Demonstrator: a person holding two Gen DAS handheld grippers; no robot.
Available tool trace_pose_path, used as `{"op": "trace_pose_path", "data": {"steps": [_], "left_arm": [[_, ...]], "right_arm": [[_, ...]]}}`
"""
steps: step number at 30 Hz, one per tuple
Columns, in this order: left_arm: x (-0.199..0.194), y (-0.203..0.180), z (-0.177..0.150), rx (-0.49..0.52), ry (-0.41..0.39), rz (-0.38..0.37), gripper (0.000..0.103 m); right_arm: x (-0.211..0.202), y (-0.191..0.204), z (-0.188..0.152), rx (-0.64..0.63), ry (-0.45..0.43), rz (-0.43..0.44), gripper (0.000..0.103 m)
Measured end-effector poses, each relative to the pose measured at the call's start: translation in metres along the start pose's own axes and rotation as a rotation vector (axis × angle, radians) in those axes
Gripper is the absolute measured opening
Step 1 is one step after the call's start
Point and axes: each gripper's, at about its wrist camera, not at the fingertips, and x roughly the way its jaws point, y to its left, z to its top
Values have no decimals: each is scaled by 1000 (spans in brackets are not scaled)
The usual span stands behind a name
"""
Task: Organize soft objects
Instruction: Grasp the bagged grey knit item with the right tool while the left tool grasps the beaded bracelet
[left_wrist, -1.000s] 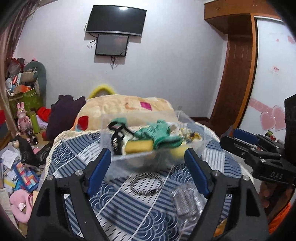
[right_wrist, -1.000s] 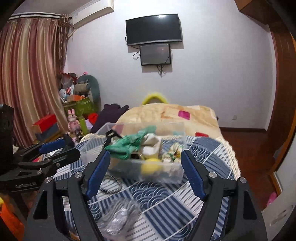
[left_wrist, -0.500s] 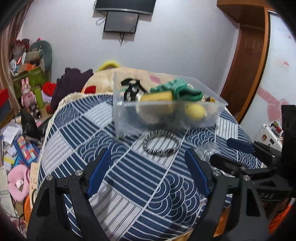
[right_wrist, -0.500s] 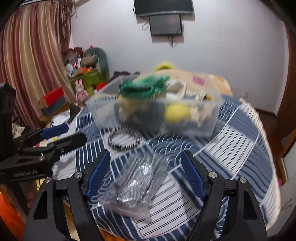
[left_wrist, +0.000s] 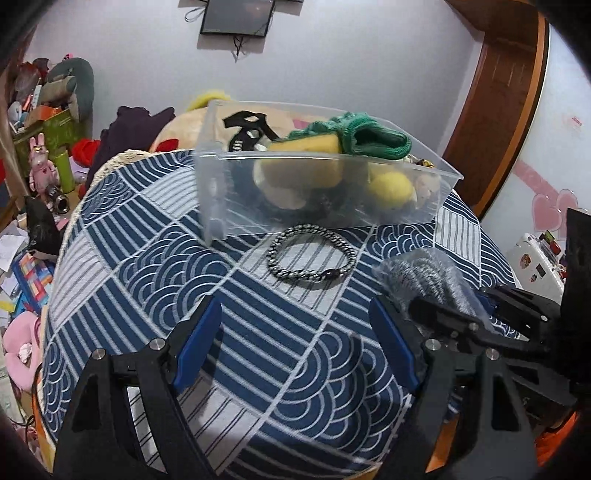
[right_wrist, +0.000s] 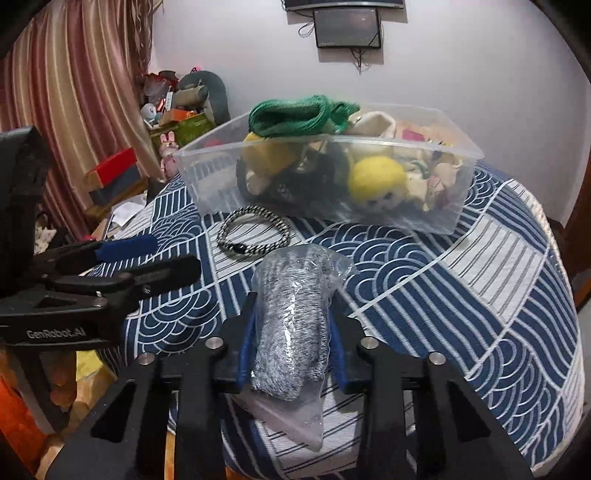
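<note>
A cluttered bedroom with a white wall, a wall-mounted screen (right_wrist: 348, 27) and striped curtains (right_wrist: 74, 96) surrounds a round table (left_wrist: 147, 258) covered in a navy-and-white cloth of wave and stripe patches. Near the table's front edge lies a grey-and-white flecked knit roll sealed in a crinkly clear plastic bag (right_wrist: 293, 321). The right tool (right_wrist: 291, 332) reaches in low from the front edge, its blue-padded jaws pinching the bag from both sides. Just beyond lies a black-and-white braided cord bracelet (right_wrist: 255, 232), looped in a ring. Behind it stands a clear plastic bin (right_wrist: 436, 218) holding a green knit piece (right_wrist: 291, 114), a yellow plush doll (right_wrist: 376, 181) and other soft items. The left tool (left_wrist: 295, 354) hovers above the cloth, jaws spread wide and holding nothing.
</note>
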Motion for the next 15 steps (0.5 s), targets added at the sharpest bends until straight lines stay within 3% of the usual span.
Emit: {"op": "trace_pose_path", "data": {"steps": [10,15], "left_arm": [[44,-8,25,-47,69,-7,83],[54,-18,27,-24,46,35,83]], "right_arm": [[-28,-40,2,109,-81,-71,29],[-31,-45,-2,119,-82,-70,29]]}}
